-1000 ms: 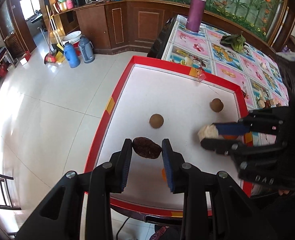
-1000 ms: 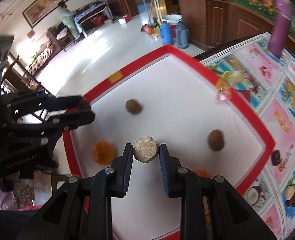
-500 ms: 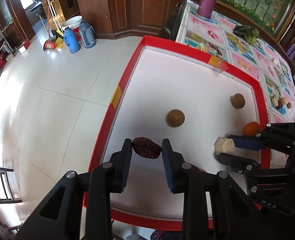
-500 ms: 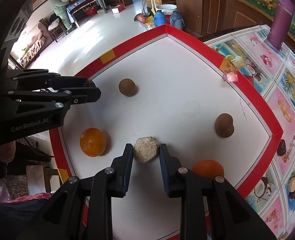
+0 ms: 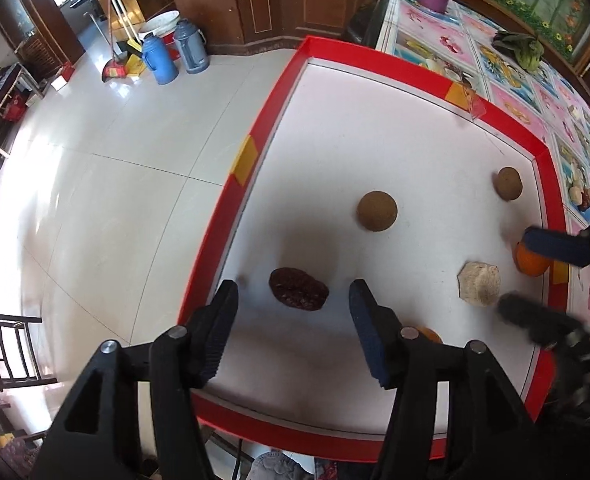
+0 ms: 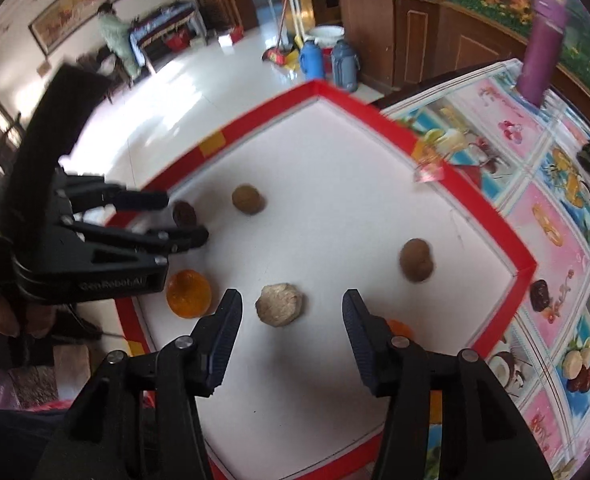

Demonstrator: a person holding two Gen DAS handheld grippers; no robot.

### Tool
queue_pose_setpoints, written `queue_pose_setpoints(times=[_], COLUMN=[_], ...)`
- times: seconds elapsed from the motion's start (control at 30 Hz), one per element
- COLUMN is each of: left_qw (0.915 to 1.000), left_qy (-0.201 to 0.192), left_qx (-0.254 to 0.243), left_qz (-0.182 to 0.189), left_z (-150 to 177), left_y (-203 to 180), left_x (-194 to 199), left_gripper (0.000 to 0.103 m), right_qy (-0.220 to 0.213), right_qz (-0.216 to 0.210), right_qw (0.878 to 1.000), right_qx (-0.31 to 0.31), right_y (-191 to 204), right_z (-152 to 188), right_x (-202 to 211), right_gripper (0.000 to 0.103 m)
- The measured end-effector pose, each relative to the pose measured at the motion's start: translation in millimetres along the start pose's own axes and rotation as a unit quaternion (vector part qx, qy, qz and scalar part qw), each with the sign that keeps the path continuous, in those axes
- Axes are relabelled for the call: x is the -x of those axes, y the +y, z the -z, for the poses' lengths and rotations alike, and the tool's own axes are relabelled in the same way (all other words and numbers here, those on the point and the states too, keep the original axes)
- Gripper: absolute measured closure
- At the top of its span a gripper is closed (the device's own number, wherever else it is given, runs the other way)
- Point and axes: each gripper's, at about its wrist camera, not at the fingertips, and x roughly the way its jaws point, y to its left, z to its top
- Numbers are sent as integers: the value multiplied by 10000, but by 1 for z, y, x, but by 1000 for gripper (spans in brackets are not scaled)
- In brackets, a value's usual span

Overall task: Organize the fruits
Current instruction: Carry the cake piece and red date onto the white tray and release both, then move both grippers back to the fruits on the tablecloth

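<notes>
Both claws, clenched on fruit half a second earlier, now stand released. The left claw (image 5: 293,300) brackets the dark fruit (image 5: 299,289), which lies on the table (image 5: 375,128) between its fingers, touching neither. The right claw (image 6: 291,314) likewise brackets the pale fruit (image 6: 279,309). An orange (image 6: 188,293) sits left of it.

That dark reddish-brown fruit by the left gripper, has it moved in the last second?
Yes. The dark fruit was clamped above the board; now it lies on the white board near its red left rim, between the left gripper's open jaws.
</notes>
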Motion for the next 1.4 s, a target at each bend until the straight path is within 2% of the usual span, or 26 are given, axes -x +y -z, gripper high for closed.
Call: queue_pose_setpoints(times=[0.13, 0.33, 0.43, 0.5, 0.67, 0.77, 0.97, 1.2, 1.4], left_qw=[9993, 9958, 9945, 9940, 9925, 9911, 9864, 9765, 9667], left_qy=[-292, -888, -1001, -1015, -902, -825, -702, -610, -641], left_qx=[9, -169, -305, -398, -782, -972, -1319, -1809, -2217], left_qz=[-248, -162, 12, 107, 280, 389, 683, 1003, 1105], left_z=[-4, -27, -38, -40, -37, -34, -30, -31, -39], left_y=[-4, -36, -57, -70, -112, -136, -187, -248, -285], left_x=[19, 59, 69, 72, 68, 66, 63, 59, 51], left_gripper=[44, 44, 43, 42, 42, 42, 41, 41, 41], right_qy=[-472, -951, -1040, -1079, -1171, -1252, -1283, -1234, -1076], right_qz=[79, 500, 796, 952, 1254, 1353, 1425, 1493, 1507], right_qw=[9973, 9821, 9670, 9519, 9189, 9060, 9026, 8956, 9068], right_qx=[-550, -1548, -2185, -2703, -3553, -3809, -3853, -4005, -3787], right_y=[-33, -100, -144, -174, -222, -237, -249, -268, -278], right_z=[7, 48, 87, 120, 181, 202, 216, 234, 225], right_x=[29, 74, 96, 112, 143, 157, 173, 182, 180], right_gripper=[51, 51, 51, 51, 51, 51, 51, 51, 51])
